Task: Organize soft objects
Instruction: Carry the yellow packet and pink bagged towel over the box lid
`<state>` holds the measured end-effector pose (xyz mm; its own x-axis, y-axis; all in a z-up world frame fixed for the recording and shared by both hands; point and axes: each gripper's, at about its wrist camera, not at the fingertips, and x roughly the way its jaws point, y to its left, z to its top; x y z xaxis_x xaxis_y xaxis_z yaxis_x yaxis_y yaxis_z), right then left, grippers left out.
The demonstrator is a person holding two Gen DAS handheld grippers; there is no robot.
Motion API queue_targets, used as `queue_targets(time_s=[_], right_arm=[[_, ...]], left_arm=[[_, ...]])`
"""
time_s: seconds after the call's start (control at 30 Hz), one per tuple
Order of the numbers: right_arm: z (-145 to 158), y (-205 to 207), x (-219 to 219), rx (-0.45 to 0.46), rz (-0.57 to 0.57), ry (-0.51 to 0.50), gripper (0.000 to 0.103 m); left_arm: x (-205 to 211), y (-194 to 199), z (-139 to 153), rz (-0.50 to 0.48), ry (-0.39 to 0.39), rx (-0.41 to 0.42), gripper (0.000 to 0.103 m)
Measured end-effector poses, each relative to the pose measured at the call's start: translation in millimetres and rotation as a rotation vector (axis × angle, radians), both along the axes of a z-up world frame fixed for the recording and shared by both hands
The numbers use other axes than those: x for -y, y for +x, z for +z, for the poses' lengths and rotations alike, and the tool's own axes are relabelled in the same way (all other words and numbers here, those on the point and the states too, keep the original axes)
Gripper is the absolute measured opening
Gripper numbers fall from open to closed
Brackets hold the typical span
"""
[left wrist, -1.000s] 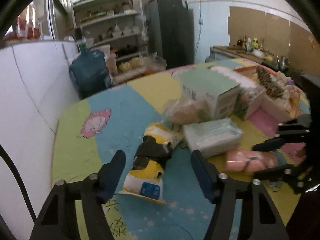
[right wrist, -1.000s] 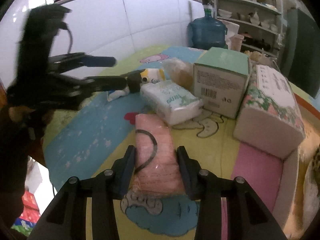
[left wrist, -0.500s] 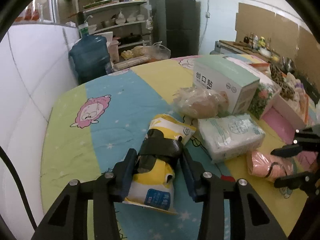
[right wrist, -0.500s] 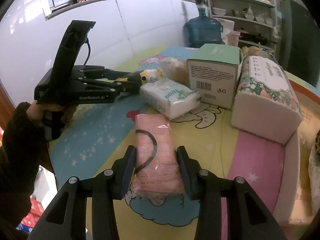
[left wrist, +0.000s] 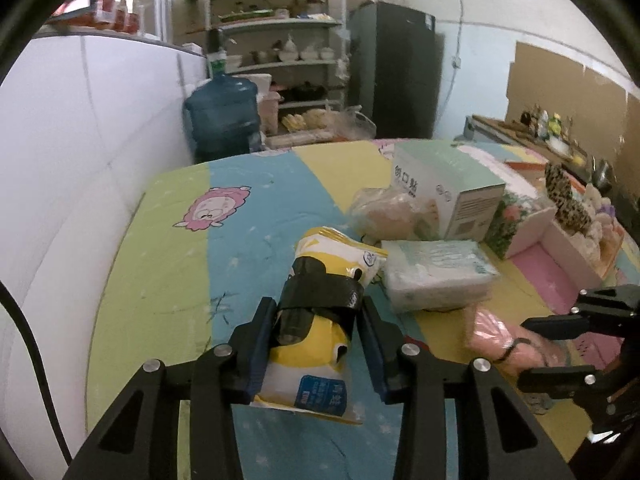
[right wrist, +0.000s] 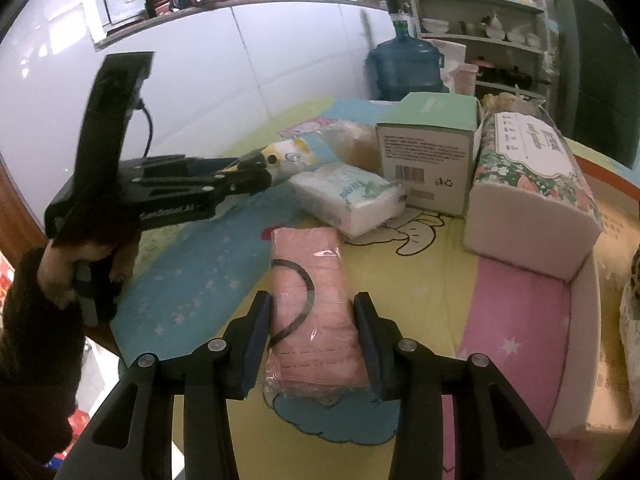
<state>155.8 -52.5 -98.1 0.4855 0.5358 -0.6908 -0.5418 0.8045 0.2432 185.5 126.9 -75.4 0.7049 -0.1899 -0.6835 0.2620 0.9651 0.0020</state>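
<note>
A yellow and white soft packet with a black band [left wrist: 312, 356] lies on the colourful cartoon tablecloth [left wrist: 168, 272]. My left gripper [left wrist: 316, 340] straddles it, its jaws closing, and both pads touch the packet's sides. In the right wrist view the left gripper [right wrist: 256, 178], held by a person's hand [right wrist: 60, 276], reaches the same packet [right wrist: 284, 156]. My right gripper [right wrist: 312, 332] is shut on a pink wrapped pack with a black loop [right wrist: 308, 280], which rests on the cloth. The left wrist view shows that pack [left wrist: 492, 332] between the right gripper's [left wrist: 528, 352] fingers.
A white tissue pack [left wrist: 436, 276] lies just beyond both packets. Behind it stand a green-topped box [left wrist: 448, 184], a clear bag of beige stuff [left wrist: 384, 212] and a flowered tissue pack [right wrist: 532, 184]. A white tray of plush toys [left wrist: 560, 240] sits at the right. A white wall [left wrist: 80, 160] bounds the left.
My left gripper's jaws have come in from wide apart onto the yellow packet's sides, and the view has rolled a little. The right gripper has stayed on the pink pack.
</note>
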Motion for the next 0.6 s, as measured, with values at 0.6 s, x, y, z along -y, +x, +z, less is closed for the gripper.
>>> queue_targets(time_s=[0.6], right_arm=[[7, -31, -3, -0.014, 0.039, 0.038, 0.043]], left_arm=[[0, -84, 24, 0.155, -0.137, 0.132, 0.042]])
